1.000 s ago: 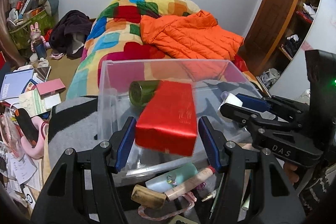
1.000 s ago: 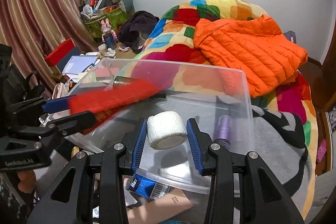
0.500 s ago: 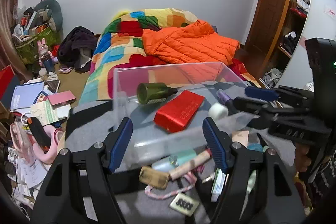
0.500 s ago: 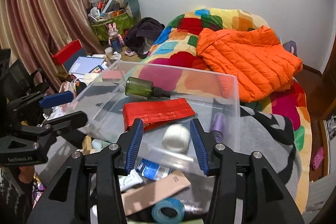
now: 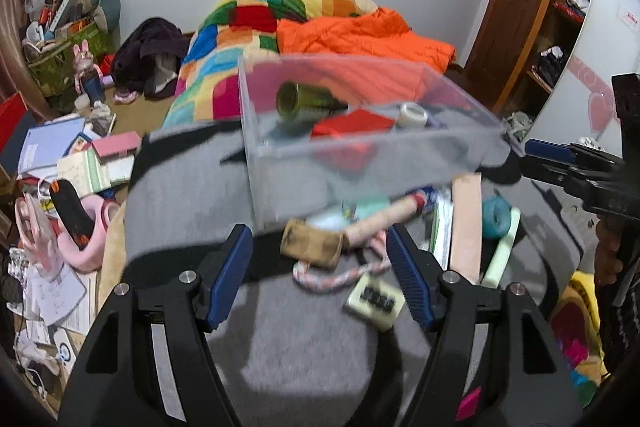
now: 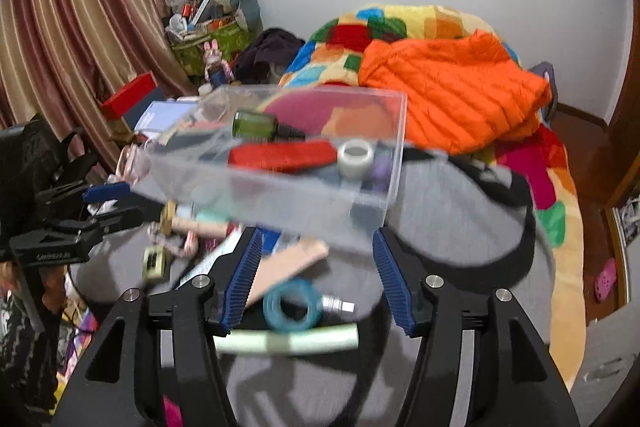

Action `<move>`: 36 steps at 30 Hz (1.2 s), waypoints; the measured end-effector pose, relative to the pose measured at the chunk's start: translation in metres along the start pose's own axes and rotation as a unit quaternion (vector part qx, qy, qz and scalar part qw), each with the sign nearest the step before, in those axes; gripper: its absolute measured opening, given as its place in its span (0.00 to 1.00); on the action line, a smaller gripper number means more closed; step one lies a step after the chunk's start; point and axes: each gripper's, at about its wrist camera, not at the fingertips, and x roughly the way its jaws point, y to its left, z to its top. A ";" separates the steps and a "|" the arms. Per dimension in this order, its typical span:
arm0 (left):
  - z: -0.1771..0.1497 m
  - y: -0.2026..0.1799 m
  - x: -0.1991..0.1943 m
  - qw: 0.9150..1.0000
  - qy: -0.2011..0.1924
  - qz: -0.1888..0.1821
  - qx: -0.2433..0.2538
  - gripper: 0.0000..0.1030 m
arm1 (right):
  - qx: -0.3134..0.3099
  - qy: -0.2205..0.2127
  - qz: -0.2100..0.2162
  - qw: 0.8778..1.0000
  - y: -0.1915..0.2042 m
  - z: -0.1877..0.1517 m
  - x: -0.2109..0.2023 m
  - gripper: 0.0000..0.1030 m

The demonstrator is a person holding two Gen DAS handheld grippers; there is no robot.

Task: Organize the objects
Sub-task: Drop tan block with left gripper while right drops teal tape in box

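Your left gripper (image 5: 320,273) and right gripper (image 6: 316,277) hang over the grey blanket (image 5: 192,195), both empty, jaws apart, the right's having just been opening. Just ahead, loose items still await sorting: a teal tape ring (image 6: 291,307), a combination lock (image 5: 374,301), a tan roll (image 5: 312,245). Beyond them the clear bin (image 6: 280,203) already holds a green bottle (image 6: 256,125), red box (image 6: 282,155) and white tape roll (image 6: 355,159).

Left claw (image 5: 320,269) gapes empty over near clutter; clear bin (image 5: 360,163) beyond holds bottle (image 5: 304,101), red box (image 5: 352,125), tape (image 5: 414,115).
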 end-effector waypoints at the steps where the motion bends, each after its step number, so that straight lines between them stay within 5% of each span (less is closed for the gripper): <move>1: -0.003 0.001 0.003 1.000 0.005 -0.001 0.000 0.67 | -0.002 0.004 0.001 1.000 0.001 -0.005 0.000 0.53; 14: -0.002 0.008 0.026 1.000 0.027 -0.005 0.010 0.67 | -0.010 0.042 0.020 0.999 0.010 -0.032 0.024 0.53; 21: -0.001 0.013 0.042 0.998 0.058 -0.021 -0.001 0.47 | -0.015 0.047 0.019 0.999 0.012 -0.034 0.032 0.43; 23: -0.002 0.012 0.042 0.998 0.057 -0.019 0.001 0.40 | -0.019 0.046 0.017 0.999 0.014 -0.034 0.033 0.35; 36: -0.003 0.011 0.008 1.000 -0.003 0.001 -0.007 0.39 | -0.014 0.008 0.017 1.000 0.014 -0.027 0.009 0.35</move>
